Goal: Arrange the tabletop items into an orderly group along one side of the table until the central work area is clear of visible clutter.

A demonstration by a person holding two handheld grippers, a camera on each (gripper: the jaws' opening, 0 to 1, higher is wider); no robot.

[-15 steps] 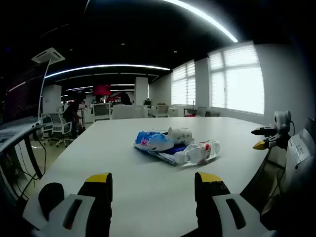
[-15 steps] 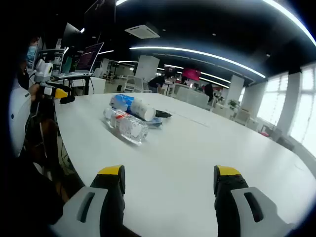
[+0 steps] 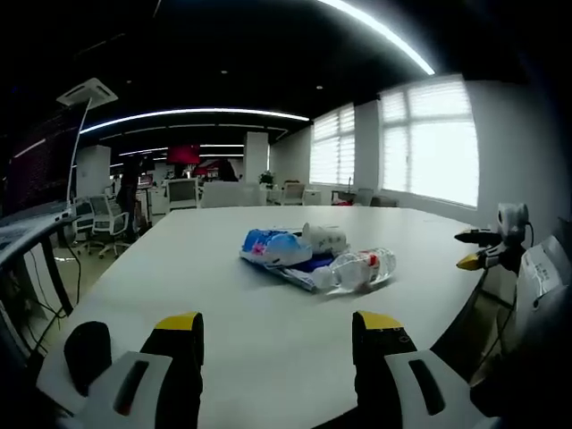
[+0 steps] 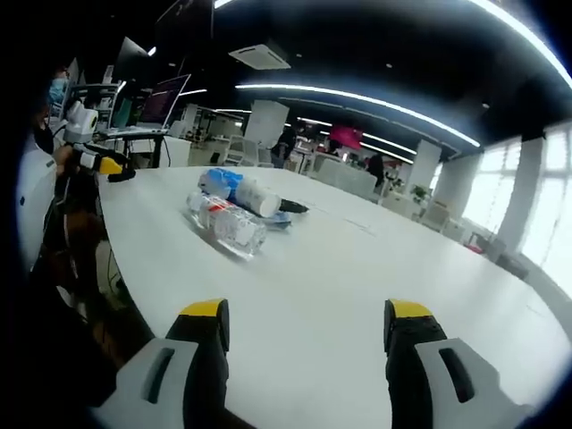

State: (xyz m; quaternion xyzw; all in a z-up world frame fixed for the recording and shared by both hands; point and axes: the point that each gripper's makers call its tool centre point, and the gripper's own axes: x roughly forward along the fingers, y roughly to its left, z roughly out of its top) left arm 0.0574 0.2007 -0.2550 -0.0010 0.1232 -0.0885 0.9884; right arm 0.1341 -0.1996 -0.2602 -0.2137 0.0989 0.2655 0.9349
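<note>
In the left gripper view, the left gripper hovers over the near edge of a white table, its jaws wide apart and holding nothing. Farther in, a blue packet, a white roll and a clear plastic bottle lie touching in one cluster. At far right the right gripper reaches in. In the right gripper view, its jaws stand apart, empty, the cluster lying far left.
</note>
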